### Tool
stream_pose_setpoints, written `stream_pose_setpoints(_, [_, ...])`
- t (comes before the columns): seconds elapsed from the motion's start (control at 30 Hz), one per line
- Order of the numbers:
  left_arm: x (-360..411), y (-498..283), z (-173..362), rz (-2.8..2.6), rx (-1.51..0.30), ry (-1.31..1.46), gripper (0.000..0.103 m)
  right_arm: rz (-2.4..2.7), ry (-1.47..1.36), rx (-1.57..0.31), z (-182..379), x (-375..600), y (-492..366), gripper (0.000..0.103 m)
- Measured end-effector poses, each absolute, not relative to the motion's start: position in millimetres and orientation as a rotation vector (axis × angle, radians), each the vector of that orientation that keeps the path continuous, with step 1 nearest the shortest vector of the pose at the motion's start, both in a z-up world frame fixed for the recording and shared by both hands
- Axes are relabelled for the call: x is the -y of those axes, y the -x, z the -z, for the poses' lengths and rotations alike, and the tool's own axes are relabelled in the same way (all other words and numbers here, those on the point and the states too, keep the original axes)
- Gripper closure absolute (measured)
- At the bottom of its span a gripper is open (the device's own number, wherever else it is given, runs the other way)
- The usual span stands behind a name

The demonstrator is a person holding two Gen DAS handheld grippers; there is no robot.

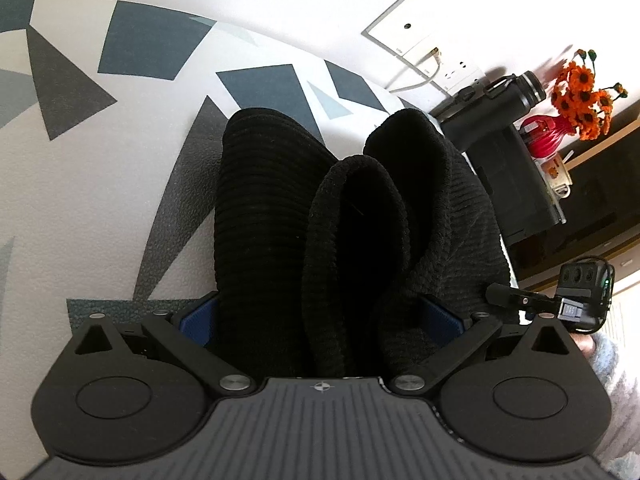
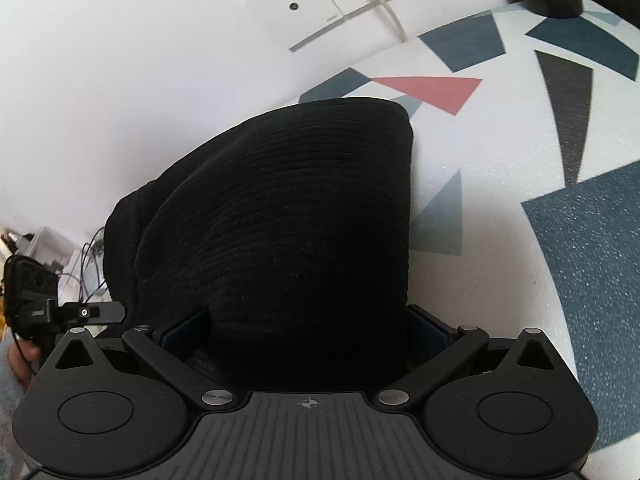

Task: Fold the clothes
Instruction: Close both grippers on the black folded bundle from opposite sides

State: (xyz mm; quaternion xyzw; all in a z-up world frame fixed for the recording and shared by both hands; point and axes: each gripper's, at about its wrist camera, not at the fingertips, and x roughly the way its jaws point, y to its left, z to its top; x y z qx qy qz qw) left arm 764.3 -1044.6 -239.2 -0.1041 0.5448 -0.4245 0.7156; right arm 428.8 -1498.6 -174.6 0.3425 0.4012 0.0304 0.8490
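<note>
A black ribbed knit garment (image 1: 280,208) hangs in folds over the white surface with grey and blue shapes (image 1: 80,160). My left gripper (image 1: 320,316) holds a thick bunch of it between its blue pads (image 1: 196,320). The same garment (image 2: 288,216) fills the right wrist view. My right gripper (image 2: 308,328) is closed on a bunched edge of it, between blue pads (image 2: 186,330). The fingertips of both grippers are hidden by the cloth.
The patterned surface (image 2: 520,160) runs up to a white wall with socket plates (image 1: 404,28) and a white cable (image 2: 384,4). A black box (image 1: 504,160), a red vase with orange flowers (image 1: 560,120) and a mug stand at the right.
</note>
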Motion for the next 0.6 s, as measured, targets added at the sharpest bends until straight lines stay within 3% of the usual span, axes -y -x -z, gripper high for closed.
stream_pose_setpoints(0.27, [1059.2, -763.9, 236.7, 0.948, -1.205, 0.182, 0.000, -0.073, -0.654, -0.861, 171.1, 1490.8, -440.2, 0.001])
stream_pose_setpoints(0.5, [1071.1, -744.4, 235.8, 0.898, -1.095, 0.127, 0.000, -0.038, -0.649, -0.822, 170.8, 1482.0, -450.1, 0.001])
stream_pose_setpoints(0.6, [1070.2, -741.7, 235.0, 0.912, -1.139, 0.151, 0.000, -0.063, -0.618, -0.844, 168.0, 1474.2, -450.1, 0.003])
